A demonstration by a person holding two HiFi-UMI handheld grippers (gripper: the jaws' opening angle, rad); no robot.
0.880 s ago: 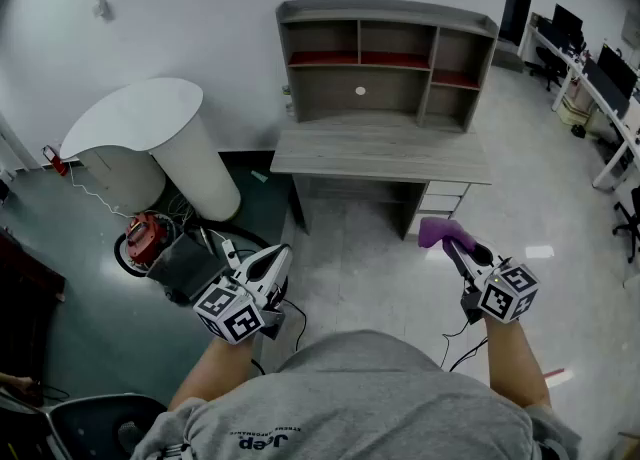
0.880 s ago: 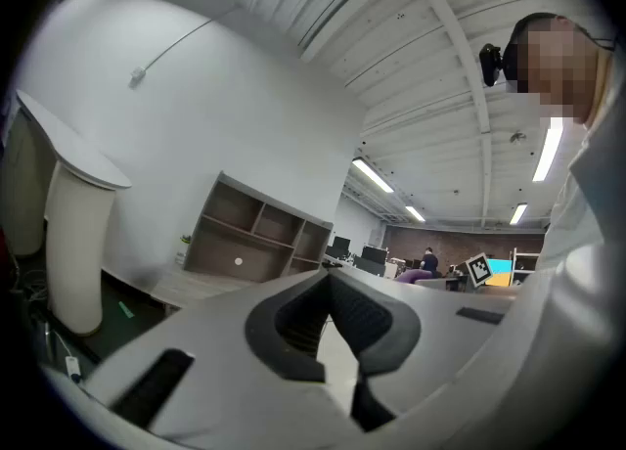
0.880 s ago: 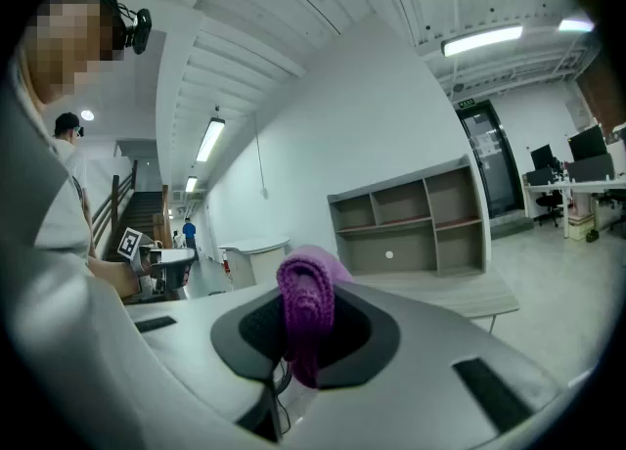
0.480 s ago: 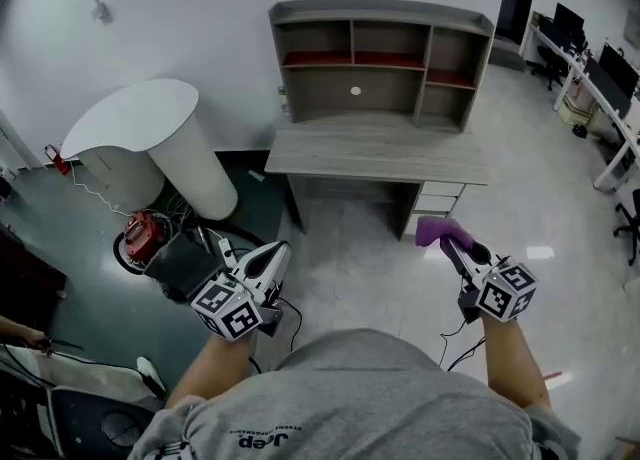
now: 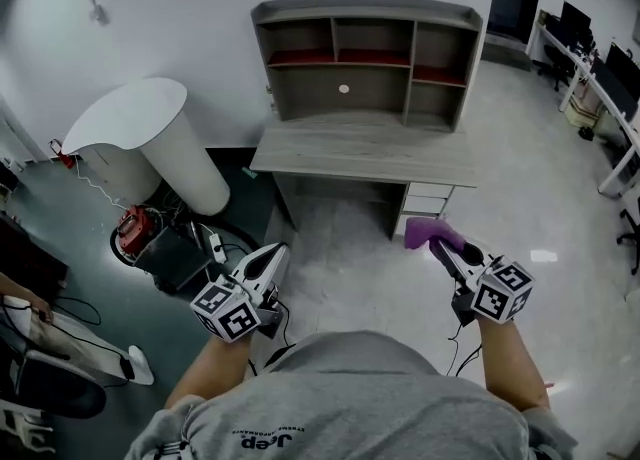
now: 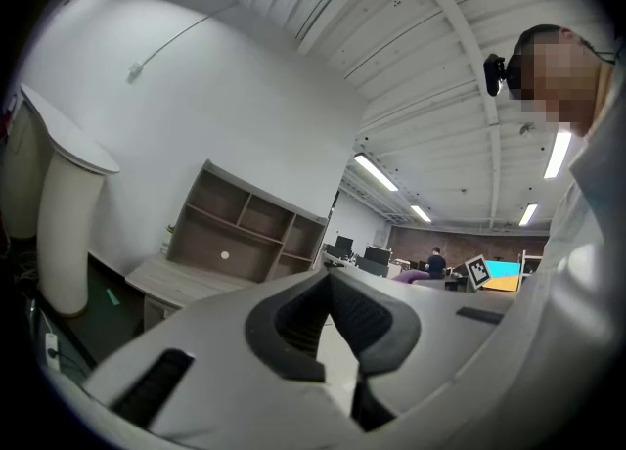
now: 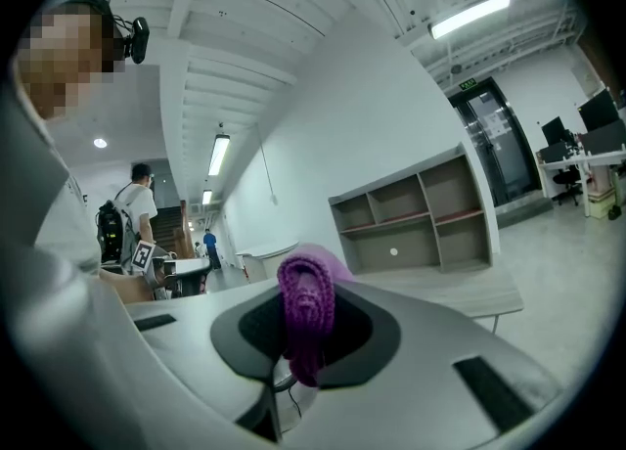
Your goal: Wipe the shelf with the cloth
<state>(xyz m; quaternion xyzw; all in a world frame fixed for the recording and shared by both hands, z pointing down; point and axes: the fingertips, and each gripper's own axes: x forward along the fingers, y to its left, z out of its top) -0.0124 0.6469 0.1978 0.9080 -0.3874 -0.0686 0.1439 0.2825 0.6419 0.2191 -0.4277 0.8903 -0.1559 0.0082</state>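
The grey wooden shelf (image 5: 365, 58) with open compartments stands on a desk (image 5: 365, 150) against the white wall, a few steps ahead; it also shows in the left gripper view (image 6: 245, 238) and the right gripper view (image 7: 416, 213). A purple knitted cloth (image 5: 428, 233) is pinched in my right gripper (image 5: 442, 245), low at the right, far from the shelf. Seen from that gripper, the cloth (image 7: 306, 316) bulges over the right gripper (image 7: 306, 293). At the lower left my left gripper (image 5: 270, 260) is shut and holds nothing; its jaws meet in the left gripper (image 6: 330, 277) view.
A white tilted round table (image 5: 135, 118) leans at the left wall. On the dark floor below it lie a red device (image 5: 128, 223), cables and a power strip (image 5: 212, 245). Office desks and chairs (image 5: 610, 78) fill the right. A person's arm (image 5: 20, 293) shows at the left edge.
The shelf and desk have slid leftward in the head view. Both grippers hold about the same low place, the right one still on the cloth. A person's arm appeared at the left edge.
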